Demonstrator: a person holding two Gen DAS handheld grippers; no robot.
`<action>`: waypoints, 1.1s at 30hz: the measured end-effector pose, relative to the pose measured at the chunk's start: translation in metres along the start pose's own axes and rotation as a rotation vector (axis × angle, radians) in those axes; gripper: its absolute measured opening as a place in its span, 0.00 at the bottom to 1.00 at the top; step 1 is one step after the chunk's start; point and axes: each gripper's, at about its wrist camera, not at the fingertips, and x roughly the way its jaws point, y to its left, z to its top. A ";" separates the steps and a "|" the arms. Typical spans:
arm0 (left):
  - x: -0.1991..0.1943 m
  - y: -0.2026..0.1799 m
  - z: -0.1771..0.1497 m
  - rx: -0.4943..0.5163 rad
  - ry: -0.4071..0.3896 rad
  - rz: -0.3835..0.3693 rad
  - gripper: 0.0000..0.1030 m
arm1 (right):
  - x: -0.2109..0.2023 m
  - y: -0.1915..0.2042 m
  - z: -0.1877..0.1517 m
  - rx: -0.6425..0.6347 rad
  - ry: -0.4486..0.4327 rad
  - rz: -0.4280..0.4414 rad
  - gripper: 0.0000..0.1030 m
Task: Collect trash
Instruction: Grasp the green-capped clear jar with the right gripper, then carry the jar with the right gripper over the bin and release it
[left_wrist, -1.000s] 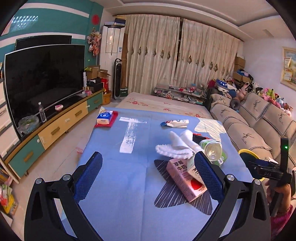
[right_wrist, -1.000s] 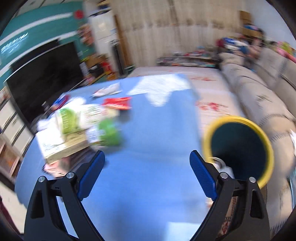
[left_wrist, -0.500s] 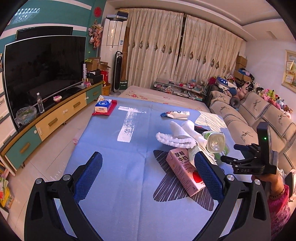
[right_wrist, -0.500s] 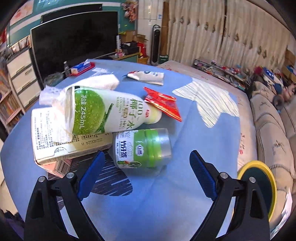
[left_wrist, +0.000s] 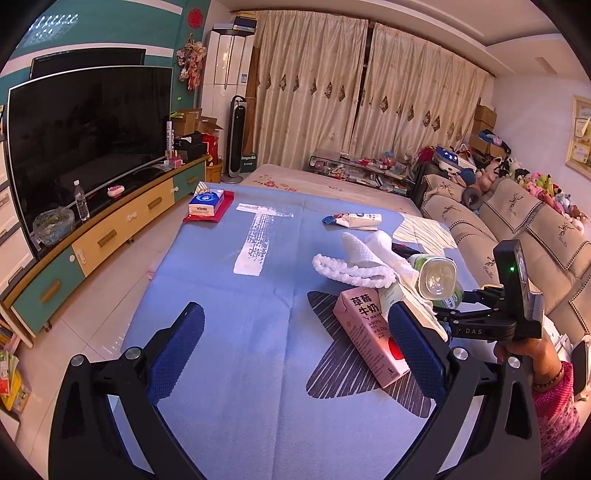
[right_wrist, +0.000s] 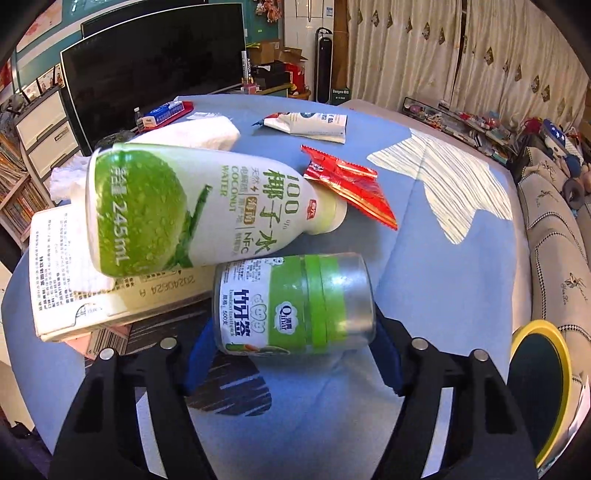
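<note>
Right gripper fingers straddle green jar; left gripper fingers apart.

Black gripper frames, blue textured fingers, silver screws, pink patterned sleeve, beaded bracelet

Teal wall behind a curved television on a long drawer cabinet, cream patterned curtains, beige sofa, glossy tiled floor
</note>
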 end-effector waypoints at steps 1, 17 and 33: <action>0.001 -0.001 0.000 0.002 0.001 -0.001 0.95 | -0.002 -0.001 -0.001 0.009 -0.001 0.001 0.66; 0.007 -0.026 0.004 0.045 0.009 -0.033 0.95 | -0.063 -0.058 -0.066 0.305 -0.072 -0.047 0.66; 0.008 -0.056 0.008 0.104 0.009 -0.070 0.95 | -0.083 -0.095 -0.081 0.412 -0.132 -0.081 0.66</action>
